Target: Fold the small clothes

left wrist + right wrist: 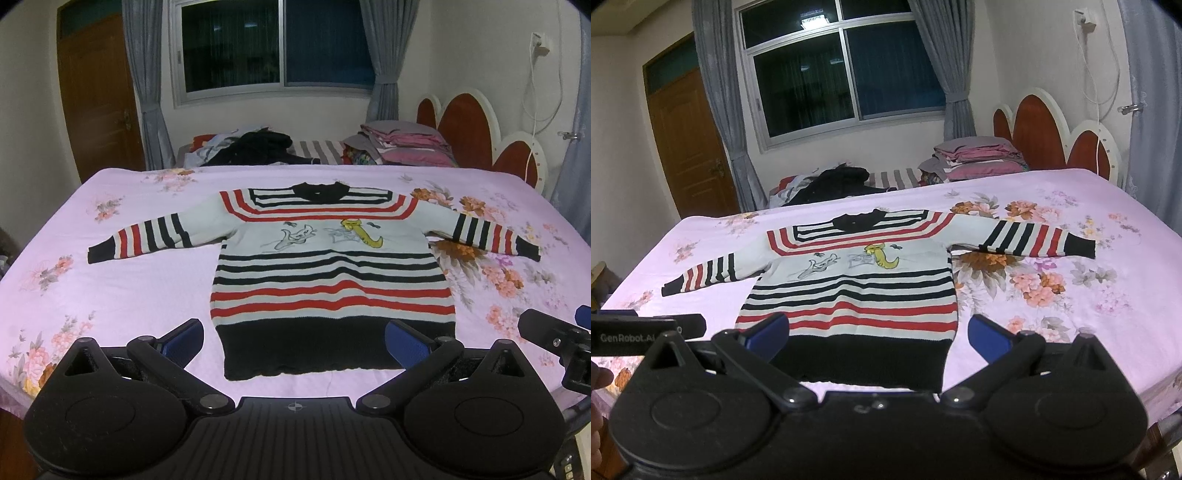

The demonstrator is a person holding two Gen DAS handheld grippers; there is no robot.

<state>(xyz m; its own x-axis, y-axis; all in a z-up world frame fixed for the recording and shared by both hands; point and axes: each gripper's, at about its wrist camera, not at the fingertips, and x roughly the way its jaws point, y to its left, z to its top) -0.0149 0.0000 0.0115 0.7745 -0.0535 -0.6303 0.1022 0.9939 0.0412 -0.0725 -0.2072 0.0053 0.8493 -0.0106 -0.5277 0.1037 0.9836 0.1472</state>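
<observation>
On the pink floral bedsheet [147,280] of the bed lies a small knitted sweater with black, red and white stripes [328,273], spread flat with its front up. Its black collar [319,190] points toward the far side of the bed and its wide black hem [332,347] lies nearest the cameras. Both sleeves reach outward to the sides, the left striped sleeve [147,236] and the right striped sleeve [487,232] each ending in a black cuff. Across the white chest band sit two cartoon figures, one grey [297,236] and one yellow [364,232].

The left gripper [293,341] hovers just over the near edge of the bed, jaws spread wide, with nothing between its blue pads [184,338]; the hem shows in the gap between them. The right gripper [879,334] is likewise spread wide and empty, its blue pads [988,338] framing the right half of the hem. Whether either gripper touches the cloth I cannot tell. In the right wrist view the left gripper's black body shows at the left edge, just beside the right one.

Beyond the bed stand a dark window [273,48] with grey curtains [144,81], a brown wooden door [96,96], a red and white scalloped headboard [476,122], a stack of folded pink and grey bedding [402,144] and a heap of dark clothes [255,147].
</observation>
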